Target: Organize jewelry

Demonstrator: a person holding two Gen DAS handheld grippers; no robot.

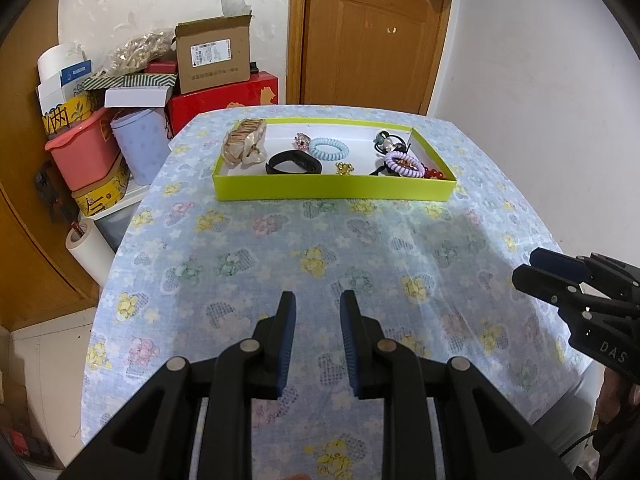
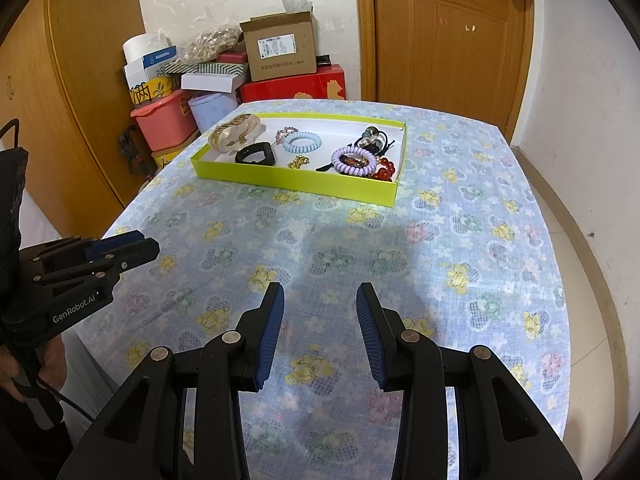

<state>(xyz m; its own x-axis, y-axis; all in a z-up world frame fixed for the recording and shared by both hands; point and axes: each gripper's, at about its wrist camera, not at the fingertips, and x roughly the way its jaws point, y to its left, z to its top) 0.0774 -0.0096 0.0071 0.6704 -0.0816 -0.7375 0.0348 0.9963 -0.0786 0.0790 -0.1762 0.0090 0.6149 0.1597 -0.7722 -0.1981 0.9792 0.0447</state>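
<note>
A shallow green box [image 1: 335, 190] with a white floor sits at the far end of a table [image 1: 280, 264] covered in a pale blue flowered cloth, and all the jewelry lies inside it. At the box's left end is a large tan hair claw [image 1: 244, 142]; next to it lie a black wristband [image 1: 294, 163], a small pink brooch-like piece [image 1: 302, 141] and a light blue coil hair tie [image 1: 329, 149]. A little gold ornament [image 1: 345, 167] sits near the front wall. Toward the right end are a purple coil hair tie [image 1: 405, 164], some black hair ties with beads [image 1: 386, 142] and a red bead bracelet [image 1: 434, 174], bunched close together. Both grippers hang over the near part of the table, well apart from the box. The left gripper [image 1: 318, 312] has its jaws set narrowly apart with nothing between them. The right gripper [image 2: 320, 304] stands a little wider, also empty. Each one shows at the edge of the other's view. Behind the table are stacked boxes [image 1: 212, 56], a pink tub [image 1: 84, 152] and a wooden door [image 1: 368, 32].
</note>
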